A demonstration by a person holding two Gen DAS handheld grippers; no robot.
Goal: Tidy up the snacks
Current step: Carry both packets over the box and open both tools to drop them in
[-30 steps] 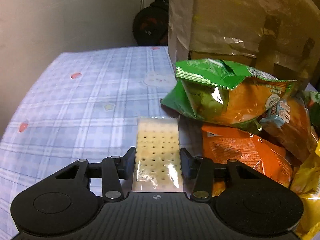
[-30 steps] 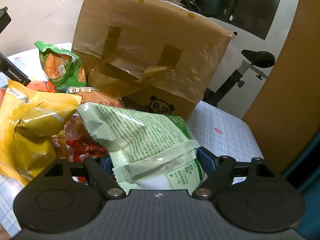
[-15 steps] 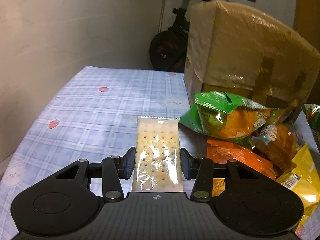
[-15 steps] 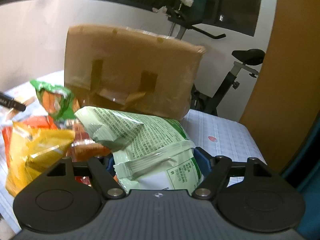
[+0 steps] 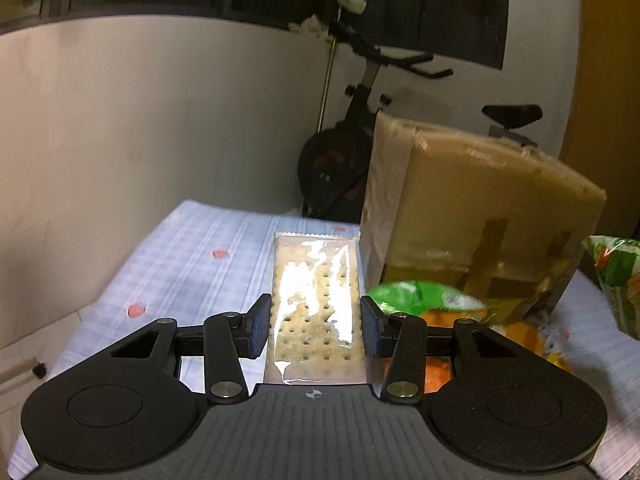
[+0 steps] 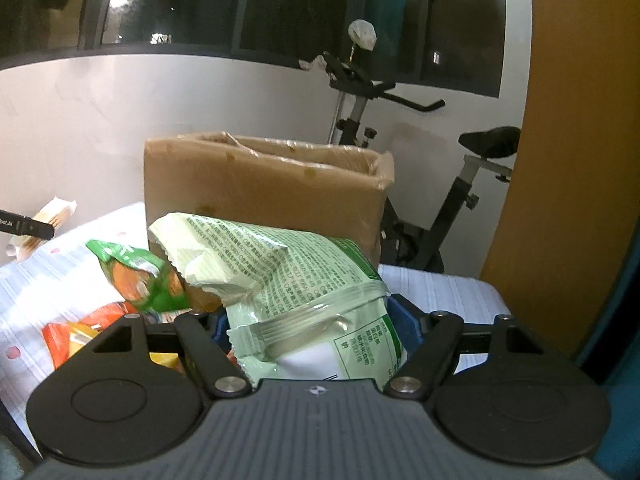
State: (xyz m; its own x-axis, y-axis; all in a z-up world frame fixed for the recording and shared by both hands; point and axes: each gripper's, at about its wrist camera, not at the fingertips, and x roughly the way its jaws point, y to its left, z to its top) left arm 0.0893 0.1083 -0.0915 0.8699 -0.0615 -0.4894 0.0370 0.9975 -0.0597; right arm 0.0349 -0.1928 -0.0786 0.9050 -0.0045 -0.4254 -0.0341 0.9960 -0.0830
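My left gripper (image 5: 314, 326) is shut on a clear-wrapped cracker pack (image 5: 316, 304) and holds it above the blue checked tablecloth (image 5: 192, 264), left of the open cardboard box (image 5: 480, 216). My right gripper (image 6: 314, 326) is shut on a pale green snack bag (image 6: 304, 288), held up in front of the same box (image 6: 260, 192), whose open top shows. A green and orange bag (image 6: 140, 276) and orange and yellow bags (image 6: 80, 332) lie below on the table. The left gripper with the cracker pack (image 6: 48, 220) shows at the far left of the right wrist view.
An exercise bike (image 6: 420, 184) stands behind the table against the white wall. A wooden panel (image 6: 568, 160) rises on the right. Another green bag (image 5: 616, 276) shows at the right edge of the left wrist view.
Both grippers have risen with their packs. The snack pile has dropped lower in both views and the top of the box has come into sight.
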